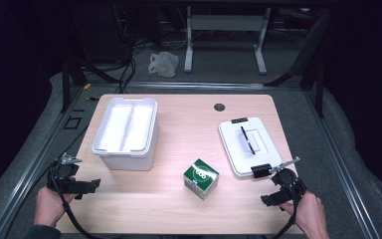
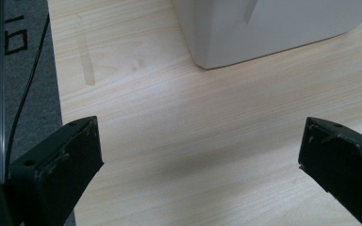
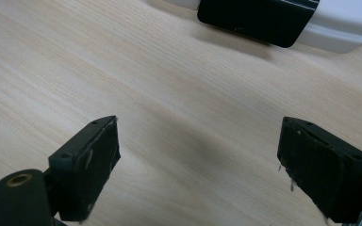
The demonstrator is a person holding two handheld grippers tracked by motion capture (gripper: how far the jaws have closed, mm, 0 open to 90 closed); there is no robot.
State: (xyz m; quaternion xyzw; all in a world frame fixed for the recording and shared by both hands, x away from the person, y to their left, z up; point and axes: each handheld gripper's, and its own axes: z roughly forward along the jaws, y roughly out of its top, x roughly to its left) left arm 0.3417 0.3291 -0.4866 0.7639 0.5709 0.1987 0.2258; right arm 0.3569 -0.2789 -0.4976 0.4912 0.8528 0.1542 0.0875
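Roughly, by the green box (image 1: pixel 201 178):
Bin (image 1: pixel 126 133): white, open — far-left of it.
Lid (image 1: pixel 249 144): white, flat — right of it.
Left gripper (image 1: pixel 92 185): well left, jaws apart, empty.
Right gripper (image 1: pixel 269 199): right, jaws apart, empty, near the lid's black clip (image 3: pixel 257 17).
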